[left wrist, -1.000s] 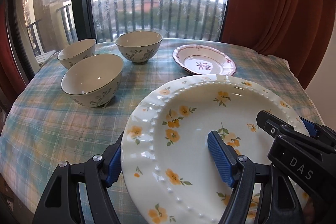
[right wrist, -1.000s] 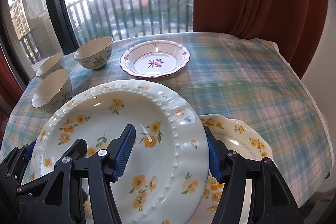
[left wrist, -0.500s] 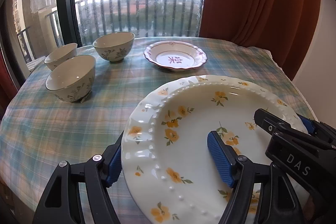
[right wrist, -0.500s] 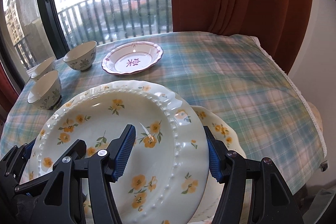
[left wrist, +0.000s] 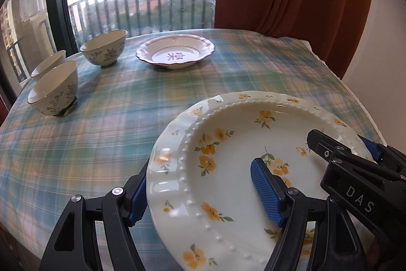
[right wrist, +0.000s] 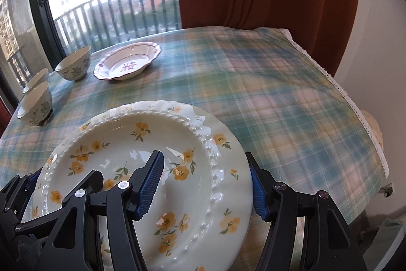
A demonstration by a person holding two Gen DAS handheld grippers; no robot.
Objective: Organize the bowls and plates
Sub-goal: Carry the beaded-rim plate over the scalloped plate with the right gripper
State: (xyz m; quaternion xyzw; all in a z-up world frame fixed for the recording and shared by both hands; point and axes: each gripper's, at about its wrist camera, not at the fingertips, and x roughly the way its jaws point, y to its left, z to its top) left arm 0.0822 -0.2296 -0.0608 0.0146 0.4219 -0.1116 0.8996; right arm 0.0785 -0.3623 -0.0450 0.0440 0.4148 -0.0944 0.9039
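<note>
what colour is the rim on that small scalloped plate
Dark red, around a white small scalloped plate; left wrist view.

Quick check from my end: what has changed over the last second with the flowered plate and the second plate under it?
The flowered plate, gripped on opposite rims by the left gripper and right gripper, has been carried rightward over the second flowered plate, which now shows only as a rim sliver beneath it. Neither grip changed. The three bowls and the red-trimmed plate stayed put on the tablecloth.

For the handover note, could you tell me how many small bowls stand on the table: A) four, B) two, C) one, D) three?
D: three bowls show at the table's left, one near the pink-rimmed plate, two more beside the window.
</note>
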